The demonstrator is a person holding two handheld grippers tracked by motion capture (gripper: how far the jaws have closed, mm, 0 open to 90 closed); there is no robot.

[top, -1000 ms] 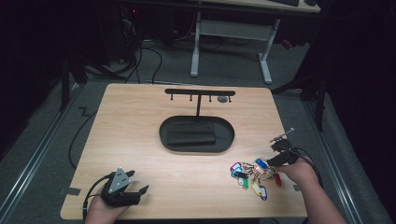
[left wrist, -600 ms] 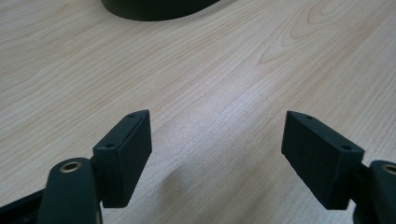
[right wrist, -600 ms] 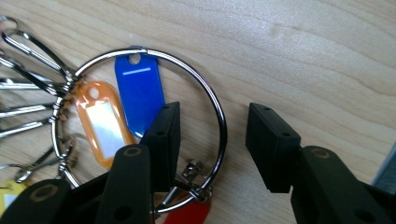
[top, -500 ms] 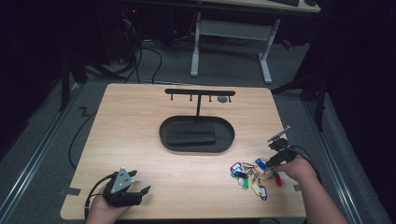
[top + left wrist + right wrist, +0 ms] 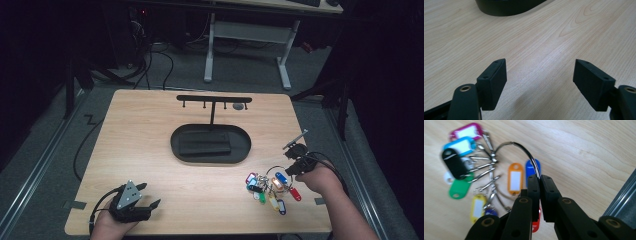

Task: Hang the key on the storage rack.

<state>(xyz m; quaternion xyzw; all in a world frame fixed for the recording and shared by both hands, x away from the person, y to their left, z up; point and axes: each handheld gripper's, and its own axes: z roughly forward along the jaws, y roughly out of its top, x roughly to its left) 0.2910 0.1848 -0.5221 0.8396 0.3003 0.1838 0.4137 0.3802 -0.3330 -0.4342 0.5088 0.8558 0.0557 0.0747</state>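
Several coloured key tags (image 5: 515, 178) hang on a metal ring (image 5: 529, 157) near the desk's (image 5: 150, 150) right front edge; their white label windows look blank, with no writing readable. The right claw (image 5: 540, 180) has just been closing and is clamped on the ring's wire. The left claw (image 5: 540, 82) rests at the front left, jaws apart over bare wood, well clear of the black oval tray (image 5: 180, 150).
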